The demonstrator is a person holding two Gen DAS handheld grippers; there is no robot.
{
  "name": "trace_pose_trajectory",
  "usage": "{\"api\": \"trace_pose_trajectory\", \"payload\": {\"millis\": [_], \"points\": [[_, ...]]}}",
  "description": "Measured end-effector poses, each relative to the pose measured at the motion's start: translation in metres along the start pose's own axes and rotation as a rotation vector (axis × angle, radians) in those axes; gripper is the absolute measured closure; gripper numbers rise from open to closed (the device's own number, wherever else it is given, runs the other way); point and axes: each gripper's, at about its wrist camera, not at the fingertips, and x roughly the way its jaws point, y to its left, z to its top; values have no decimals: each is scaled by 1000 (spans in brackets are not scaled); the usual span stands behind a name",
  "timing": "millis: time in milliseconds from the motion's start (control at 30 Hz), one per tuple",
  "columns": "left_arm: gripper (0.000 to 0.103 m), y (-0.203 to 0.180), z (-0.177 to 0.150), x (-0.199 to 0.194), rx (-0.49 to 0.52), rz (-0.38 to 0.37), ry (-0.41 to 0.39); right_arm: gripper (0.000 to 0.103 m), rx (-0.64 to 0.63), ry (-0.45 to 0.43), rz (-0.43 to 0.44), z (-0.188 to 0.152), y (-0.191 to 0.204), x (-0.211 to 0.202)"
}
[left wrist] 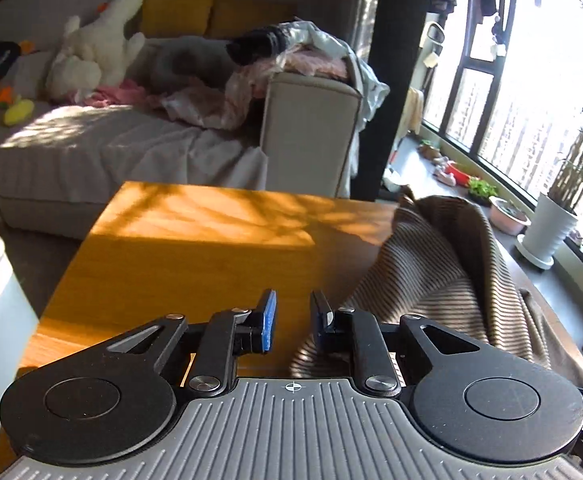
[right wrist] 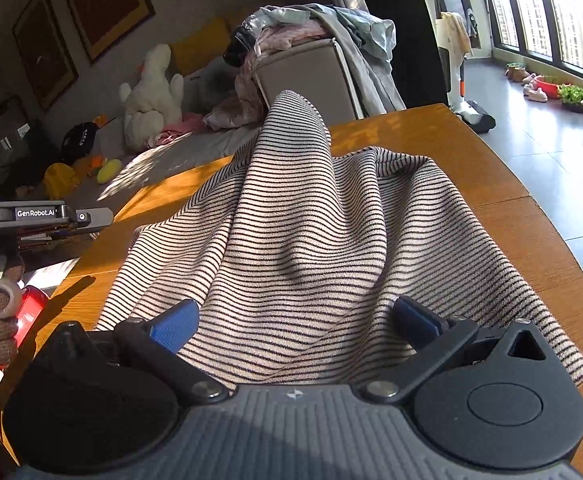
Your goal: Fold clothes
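Observation:
A pale garment with thin dark stripes (right wrist: 303, 240) lies rumpled on the wooden table (right wrist: 511, 184), with one part peaked up at the far side. My right gripper (right wrist: 295, 320) is open wide, low over the garment's near edge, a blue pad on each side of the cloth. In the left wrist view the same garment (left wrist: 423, 272) lies bunched to the right. My left gripper (left wrist: 293, 316) is open with a narrow gap and empty above bare table (left wrist: 179, 264), its right finger next to the garment's edge.
A sofa (left wrist: 307, 128) with a heap of clothes (left wrist: 291, 56) and plush toys (left wrist: 95, 52) stands behind the table. Potted plants (left wrist: 551, 220) line the window at the right. A device and a red object (right wrist: 31, 308) sit at the table's left edge.

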Motion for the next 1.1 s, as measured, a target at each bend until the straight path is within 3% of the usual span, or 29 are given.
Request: {"api": "trace_pose_trajectory", "payload": {"millis": [100,167,267,400,467,533,633,800,867,900,933,1033,1100], "points": [[81,31,8,10,-94,9,40,0,-34,13,-24,1,6,2],[63,41,5,9,-131,-25,61,0,-87,34,-53,2,14,6],[48,37,-5,7,-104,-61,76,0,-177,59,-116,3,30,10],[29,32,-20,4,-71,-105,89,7,-280,0,-153,12,57,-8],[22,32,-23,4,-69,-112,92,16,-296,-22,-105,18,73,-22],[18,31,-25,3,-73,-115,91,46,-284,5,-7,25,86,-29],[13,31,-25,0,-79,-120,86,47,-289,89,74,24,107,-22],[8,29,-26,-10,-67,-129,73,41,-316,198,-4,0,115,11],[8,29,-25,-13,-66,-136,67,39,-349,196,-9,-6,119,13],[8,30,-25,-14,-67,-138,65,51,-367,192,0,-6,122,13],[8,30,-24,-14,-70,-138,62,78,-382,191,14,-5,126,12],[7,34,-21,-14,-86,-143,55,95,-416,190,45,12,133,16],[7,39,-20,-16,-98,-146,45,96,-428,179,69,32,137,20]]}}
